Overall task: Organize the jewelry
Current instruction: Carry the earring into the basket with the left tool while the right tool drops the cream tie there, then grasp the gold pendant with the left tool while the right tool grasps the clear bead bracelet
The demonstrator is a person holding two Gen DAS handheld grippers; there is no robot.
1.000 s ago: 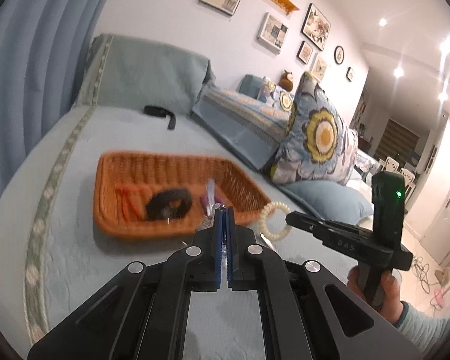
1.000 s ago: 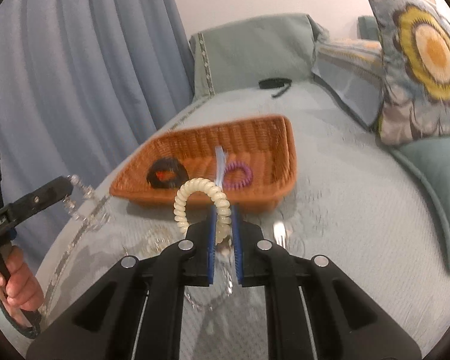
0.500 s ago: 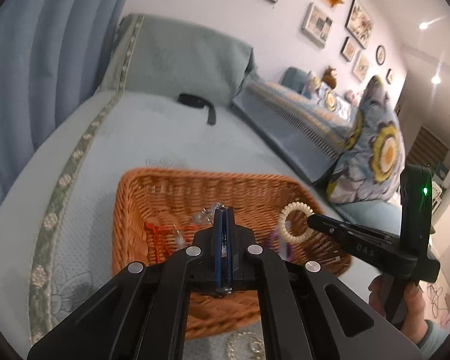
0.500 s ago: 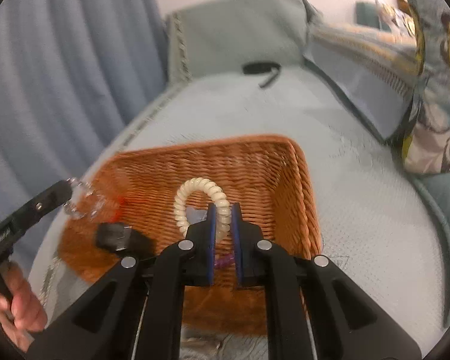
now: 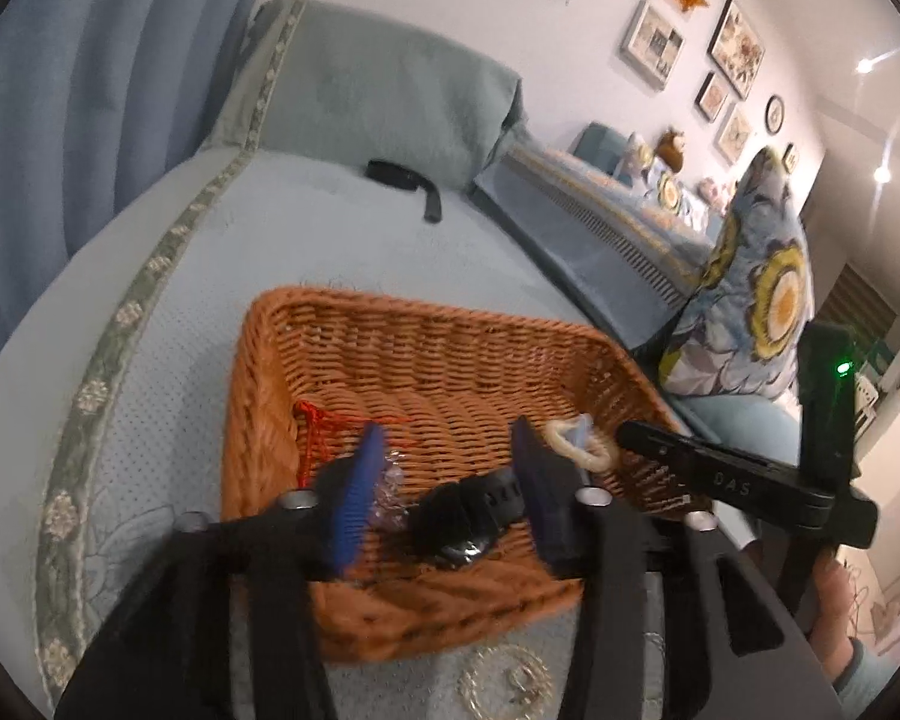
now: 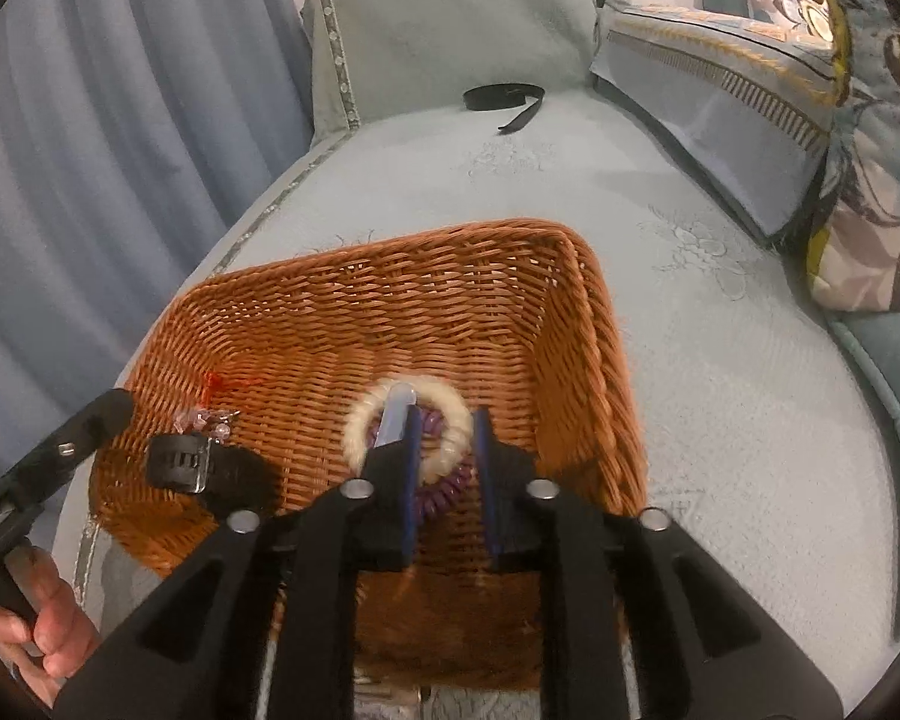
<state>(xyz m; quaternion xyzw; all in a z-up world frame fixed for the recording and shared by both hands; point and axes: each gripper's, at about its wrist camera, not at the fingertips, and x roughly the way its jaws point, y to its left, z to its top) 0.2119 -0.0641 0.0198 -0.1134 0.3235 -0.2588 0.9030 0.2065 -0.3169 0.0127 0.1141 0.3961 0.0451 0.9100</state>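
I'm at the drop step: both grippers' jaws spread over the orange wicker basket, left gripper w/ clear beads beneath, right gripper w/ cream coil ring lying inside; next, lift clear & fetch remaining pieces.

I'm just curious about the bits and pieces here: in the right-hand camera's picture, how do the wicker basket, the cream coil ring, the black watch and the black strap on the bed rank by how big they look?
1. Wicker basket, by far.
2. Cream coil ring and black watch: they look alike, so I won't rank them.
3. Black strap looks smallest, but it lies farther away, so that may mislead.
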